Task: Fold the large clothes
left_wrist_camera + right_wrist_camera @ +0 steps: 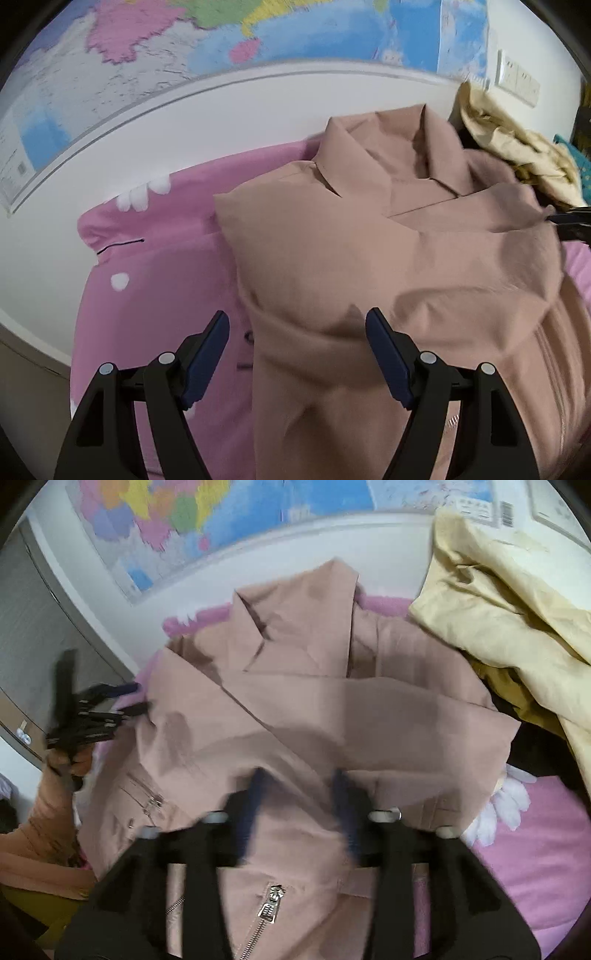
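- Pink spotted bed cover (147,295) below a colourful wall map (258,33).
- Dusty-pink zippered jacket (406,258) partly folded, sides tucked; lengthwise folds remain.
- Left tool (297,332) and right tool (299,786) gape empty.

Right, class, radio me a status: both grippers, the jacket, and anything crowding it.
Left gripper open, over pink jacket. Right gripper open, blurred, nothing held. Jacket partly folded on pink bedspread. Cream garment heaped beside its collar.

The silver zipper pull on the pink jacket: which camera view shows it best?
The right wrist view: the zipper pull lies near the bottom, on the pink jacket. The left wrist view shows only faint zipper teeth at its right edge.
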{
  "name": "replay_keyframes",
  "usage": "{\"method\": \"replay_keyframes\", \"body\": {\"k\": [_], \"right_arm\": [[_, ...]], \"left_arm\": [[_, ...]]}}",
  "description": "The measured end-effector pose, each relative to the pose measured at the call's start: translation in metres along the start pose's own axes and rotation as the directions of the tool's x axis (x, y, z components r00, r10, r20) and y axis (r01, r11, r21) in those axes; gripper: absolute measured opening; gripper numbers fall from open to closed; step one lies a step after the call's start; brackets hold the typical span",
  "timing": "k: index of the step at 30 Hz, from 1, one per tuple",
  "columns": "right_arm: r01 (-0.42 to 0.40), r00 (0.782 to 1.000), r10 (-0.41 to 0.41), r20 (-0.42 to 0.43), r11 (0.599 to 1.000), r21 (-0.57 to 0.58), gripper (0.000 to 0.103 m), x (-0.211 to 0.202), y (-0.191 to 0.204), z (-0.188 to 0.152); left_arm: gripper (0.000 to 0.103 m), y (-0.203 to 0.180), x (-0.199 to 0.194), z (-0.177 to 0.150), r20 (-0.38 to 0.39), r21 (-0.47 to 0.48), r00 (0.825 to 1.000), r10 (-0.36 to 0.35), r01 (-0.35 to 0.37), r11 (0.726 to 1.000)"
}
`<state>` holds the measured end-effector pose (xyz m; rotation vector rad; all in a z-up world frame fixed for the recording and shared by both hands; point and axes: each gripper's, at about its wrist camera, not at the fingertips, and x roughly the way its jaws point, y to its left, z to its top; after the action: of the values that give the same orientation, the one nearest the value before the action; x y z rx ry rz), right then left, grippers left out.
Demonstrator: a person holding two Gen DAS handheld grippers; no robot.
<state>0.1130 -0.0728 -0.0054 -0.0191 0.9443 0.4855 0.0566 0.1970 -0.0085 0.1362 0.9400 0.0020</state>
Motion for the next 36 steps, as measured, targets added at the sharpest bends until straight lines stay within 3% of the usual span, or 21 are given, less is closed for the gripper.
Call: {"method": "replay_keyframes", "body": {"k": [3, 5, 7, 10, 13, 15, 16, 18, 19, 20, 21, 22, 24, 27, 29, 31, 34, 36], "right_arm": [[-0.014, 0.998, 0.016, 0.056, 0.999, -0.038, 0.073, -0.019, 0.008, -0.011], [0.062, 0.996, -0.056, 0.069, 0.994, -0.091, 0.08, -0.026, 0.014, -0.019], [0.131, 0.991, -0.124, 0.058, 0.981, -0.14, 0.081, -0.023, 0.012, -0.029], [0.162, 0.987, -0.159, 0.036, 0.978, -0.132, 0.078, -0.011, 0.0, -0.031], [0.192, 0.981, -0.191, 0.033, 0.981, -0.036, 0.077, -0.005, -0.017, -0.027], [0.15, 0.988, -0.15, 0.026, 0.988, 0.027, 0.076, 0.002, -0.028, -0.024], [0.148, 0.989, -0.149, 0.02, 0.988, 0.044, 0.074, 0.004, -0.032, -0.024], [0.162, 0.987, -0.162, -0.001, 0.984, 0.071, 0.043, 0.013, -0.039, -0.023], [0.15, 0.989, -0.151, 0.0, 0.986, 0.079, 0.039, 0.014, -0.041, -0.023], [0.144, 0.989, -0.145, 0.01, 0.986, 0.088, 0.022, 0.012, -0.042, -0.022], [0.121, 0.992, -0.124, 0.027, 0.987, 0.103, 0.014, 0.007, -0.044, -0.021], [0.118, 0.99, -0.126, 0.067, 0.987, 0.112, 0.014, -0.003, -0.045, -0.02], [0.128, 0.977, -0.148, 0.153, 0.983, 0.132, 0.013, -0.027, -0.047, -0.019], [0.133, 0.947, -0.186, 0.261, 0.969, 0.208, 0.013, -0.059, -0.056, -0.019], [0.206, 0.932, -0.266, 0.245, 0.947, 0.247, 0.017, -0.058, -0.063, -0.021], [0.196, 0.959, -0.242, 0.146, 0.942, 0.274, 0.021, -0.038, -0.074, -0.025], [0.209, 0.962, -0.247, 0.114, 0.94, 0.269, 0.036, -0.027, -0.073, -0.034], [0.213, 0.957, -0.255, 0.139, 0.941, 0.261, 0.042, -0.034, -0.067, -0.038]], "left_arm": [[0.067, -0.001, 0.014, 0.007, -0.016, 0.002, 1.0, 0.022, -0.022, 1.0], [0.064, 0.001, 0.02, 0.008, -0.018, -0.007, 0.999, 0.042, -0.042, 0.999], [0.057, 0.006, 0.028, 0.008, -0.031, -0.037, 0.999, 0.045, -0.046, 0.998], [0.052, 0.013, 0.034, 0.009, -0.036, -0.076, 0.997, 0.075, -0.078, 0.994], [0.043, 0.019, 0.04, 0.01, -0.043, -0.121, 0.995, 0.091, -0.096, 0.988], [0.042, 0.021, 0.042, 0.011, -0.043, -0.138, 0.995, 0.094, -0.099, 0.986], [0.041, 0.023, 0.042, 0.012, -0.042, -0.146, 0.994, 0.1, -0.105, 0.984], [0.041, 0.023, 0.042, 0.012, -0.037, -0.15, 0.994, 0.103, -0.107, 0.983], [0.038, 0.023, 0.041, 0.012, -0.031, -0.149, 0.993, 0.112, -0.115, 0.982], [0.035, 0.023, 0.041, 0.013, -0.024, -0.151, 0.993, 0.119, -0.121, 0.981], [0.027, 0.023, 0.04, 0.014, -0.018, -0.155, 0.994, 0.112, -0.113, 0.981], [0.018, 0.024, 0.04, 0.015, -0.014, -0.162, 0.994, 0.105, -0.105, 0.981], [0.014, 0.029, 0.037, 0.018, 0.004, -0.193, 0.997, 0.078, -0.076, 0.978], [0.014, 0.031, 0.032, 0.022, 0.043, -0.22, 0.997, 0.07, -0.059, 0.974], [0.017, 0.03, 0.033, 0.024, 0.058, -0.233, 0.994, 0.09, -0.074, 0.97], [0.023, 0.027, 0.039, 0.024, 0.033, -0.216, 0.993, 0.11, -0.1, 0.971], [0.028, 0.023, 0.047, 0.02, 0.006, -0.183, 0.992, 0.128, -0.125, 0.975], [0.05, 0.024, 0.039, 0.015, 0.009, -0.18, 0.989, 0.148, -0.144, 0.973]]}}
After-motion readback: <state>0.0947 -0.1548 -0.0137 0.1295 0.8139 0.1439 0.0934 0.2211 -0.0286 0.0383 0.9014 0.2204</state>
